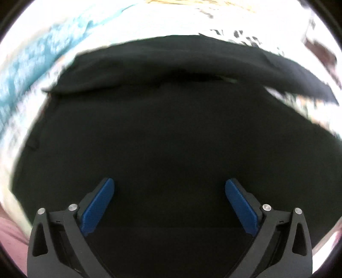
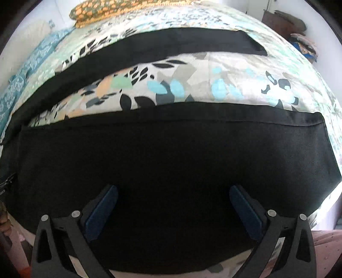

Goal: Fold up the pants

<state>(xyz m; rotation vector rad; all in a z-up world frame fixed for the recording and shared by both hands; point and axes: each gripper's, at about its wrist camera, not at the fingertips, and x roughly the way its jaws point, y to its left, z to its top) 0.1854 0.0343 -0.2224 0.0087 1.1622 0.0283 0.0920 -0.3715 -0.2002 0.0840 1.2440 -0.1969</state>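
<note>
Black pants (image 1: 171,132) lie spread on a bed and fill most of the left wrist view, which is blurred. My left gripper (image 1: 170,186) hangs over the broad upper part of them, jaws wide apart, nothing between the blue pads (image 1: 98,207). In the right wrist view the pants (image 2: 171,154) show two legs: the near leg under the gripper and the far leg (image 2: 162,45) stretched across the bedspread. My right gripper (image 2: 173,192) stands open above the near leg, with only flat cloth below its pads (image 2: 248,211).
A patterned bedspread (image 2: 192,81) with leaf and blotch shapes covers the bed. A teal patterned cloth (image 2: 27,70) lies at the left, an orange-and-green pillow (image 2: 111,8) at the far edge. Brown furniture with piled clothes (image 2: 299,34) stands at the far right. The bed's near edge drops off below.
</note>
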